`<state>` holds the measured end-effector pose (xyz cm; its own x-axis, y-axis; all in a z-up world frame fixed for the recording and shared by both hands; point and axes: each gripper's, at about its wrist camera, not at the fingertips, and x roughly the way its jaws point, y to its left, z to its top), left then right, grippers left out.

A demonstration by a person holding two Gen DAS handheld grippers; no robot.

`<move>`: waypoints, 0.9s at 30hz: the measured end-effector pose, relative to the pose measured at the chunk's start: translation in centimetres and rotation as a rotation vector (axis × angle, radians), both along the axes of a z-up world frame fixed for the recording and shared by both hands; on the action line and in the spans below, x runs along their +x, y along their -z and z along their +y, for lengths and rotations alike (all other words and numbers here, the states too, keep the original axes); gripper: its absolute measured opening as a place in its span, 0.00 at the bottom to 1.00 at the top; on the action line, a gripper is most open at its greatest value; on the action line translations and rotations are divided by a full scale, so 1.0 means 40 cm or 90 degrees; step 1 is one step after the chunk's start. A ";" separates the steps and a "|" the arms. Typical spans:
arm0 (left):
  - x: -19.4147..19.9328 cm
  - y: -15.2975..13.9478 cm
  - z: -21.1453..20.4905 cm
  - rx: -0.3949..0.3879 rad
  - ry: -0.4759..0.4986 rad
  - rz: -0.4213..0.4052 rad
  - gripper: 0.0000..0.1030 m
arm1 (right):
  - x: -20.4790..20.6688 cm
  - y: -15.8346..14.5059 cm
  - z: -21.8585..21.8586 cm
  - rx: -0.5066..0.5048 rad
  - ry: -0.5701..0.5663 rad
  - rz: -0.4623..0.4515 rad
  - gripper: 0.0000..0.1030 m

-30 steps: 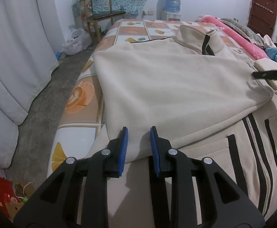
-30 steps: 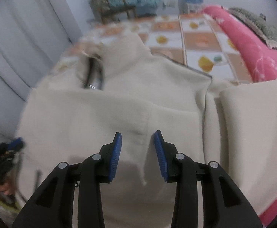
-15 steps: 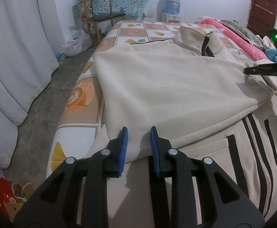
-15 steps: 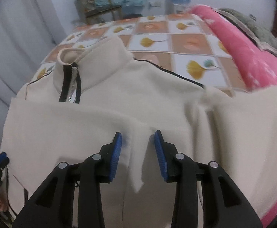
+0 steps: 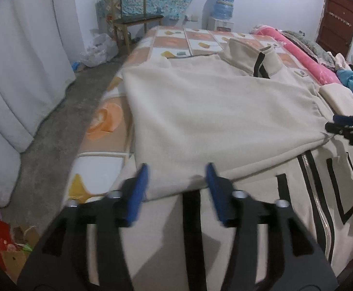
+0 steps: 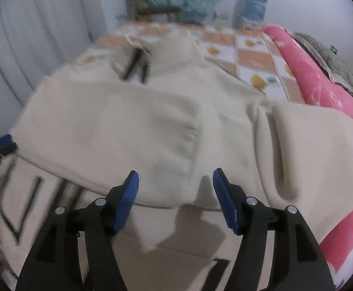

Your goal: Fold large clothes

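A large cream zip jacket (image 5: pixel 212 111) with black stripes lies on the bed, its left sleeve folded across the body. It also fills the right wrist view (image 6: pixel 132 131). My left gripper (image 5: pixel 176 186) is open, its blue pads either side of the folded sleeve's lower edge. My right gripper (image 6: pixel 175 194) is open above the sleeve's cuff end, holding nothing. The right gripper also shows at the far right of the left wrist view (image 5: pixel 346 127). The collar (image 5: pixel 254 55) with its black zip line lies at the far end.
The bed has an orange and white patterned sheet (image 5: pixel 103 121). A pink blanket roll (image 6: pixel 321 92) runs along the right side. White curtains (image 5: pixel 19 72) hang on the left over a grey floor. A wooden chair (image 5: pixel 132 19) and a water dispenser (image 5: pixel 221 12) stand by the far wall.
Both grippers have opened wide from a narrower gap. The right gripper has pulled back toward the sleeve's cuff end and its view has swung left.
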<state>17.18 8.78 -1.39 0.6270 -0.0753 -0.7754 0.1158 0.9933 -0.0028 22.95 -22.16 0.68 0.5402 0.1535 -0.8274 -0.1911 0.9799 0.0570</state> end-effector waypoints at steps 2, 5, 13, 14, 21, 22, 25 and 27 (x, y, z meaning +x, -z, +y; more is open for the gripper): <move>-0.021 -0.016 -0.012 0.037 0.003 -0.005 0.62 | -0.007 0.009 0.011 -0.007 -0.005 -0.003 0.64; -0.040 -0.037 -0.027 0.065 0.005 0.003 0.68 | -0.014 0.057 0.026 -0.038 -0.012 -0.009 0.67; -0.043 -0.127 -0.103 0.093 0.024 -0.010 0.78 | -0.059 -0.003 0.001 -0.038 0.027 -0.046 0.70; -0.038 -0.137 -0.118 0.092 0.028 -0.014 0.79 | -0.061 -0.005 -0.009 -0.032 0.034 -0.047 0.73; 0.034 -0.135 -0.258 0.080 0.070 -0.021 0.80 | -0.085 0.001 -0.071 -0.007 0.072 -0.039 0.77; 0.044 -0.130 -0.276 0.079 0.076 -0.021 0.80 | -0.087 0.001 -0.076 -0.007 0.074 -0.040 0.77; 0.071 -0.113 -0.331 0.070 0.095 -0.022 0.80 | -0.084 0.003 -0.095 -0.002 0.083 -0.039 0.78; 0.092 -0.098 -0.362 0.065 0.104 -0.019 0.80 | -0.077 0.008 -0.101 0.002 0.086 -0.036 0.79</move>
<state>20.84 -5.72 2.54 0.6357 -0.0999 -0.7654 0.2746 0.9560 0.1034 19.88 -26.19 0.34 0.6017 0.0786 -0.7948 -0.0601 0.9968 0.0531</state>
